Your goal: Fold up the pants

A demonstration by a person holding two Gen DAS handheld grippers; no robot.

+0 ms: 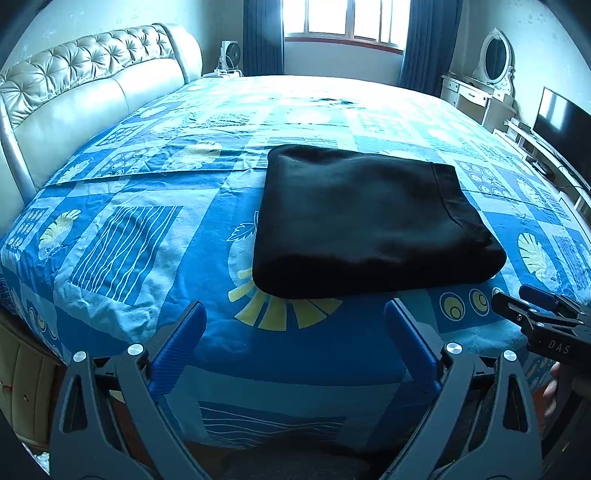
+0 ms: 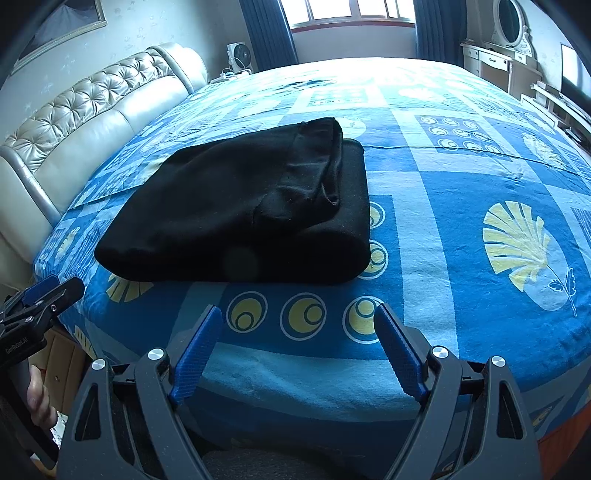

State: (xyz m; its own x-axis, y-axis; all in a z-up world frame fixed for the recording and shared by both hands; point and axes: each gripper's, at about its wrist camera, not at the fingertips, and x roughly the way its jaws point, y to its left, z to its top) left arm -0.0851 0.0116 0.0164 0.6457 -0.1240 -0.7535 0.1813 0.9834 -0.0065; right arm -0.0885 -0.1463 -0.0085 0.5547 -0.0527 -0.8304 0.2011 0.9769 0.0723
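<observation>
The black pants (image 1: pixel 369 221) lie folded into a thick rectangle on the blue patterned bedsheet (image 1: pixel 147 229), near the bed's front edge. In the right wrist view the pants (image 2: pixel 240 206) show a waistband edge lying on top at the right. My left gripper (image 1: pixel 293 317) hovers open just short of the pants' near edge, with nothing between its blue pads. My right gripper (image 2: pixel 298 314) is also open and empty, in front of the pants' right corner. Each gripper shows in the other's view: the right gripper (image 1: pixel 517 295) and the left gripper (image 2: pixel 55 290).
A tufted beige headboard (image 1: pixel 92 85) runs along the left. A window (image 1: pixel 347 18) with blue curtains is at the far side, with a white fan (image 1: pixel 231 55) near it. A white dresser with an oval mirror (image 1: pixel 495 59) and a TV (image 1: pixel 561 122) stand at the right.
</observation>
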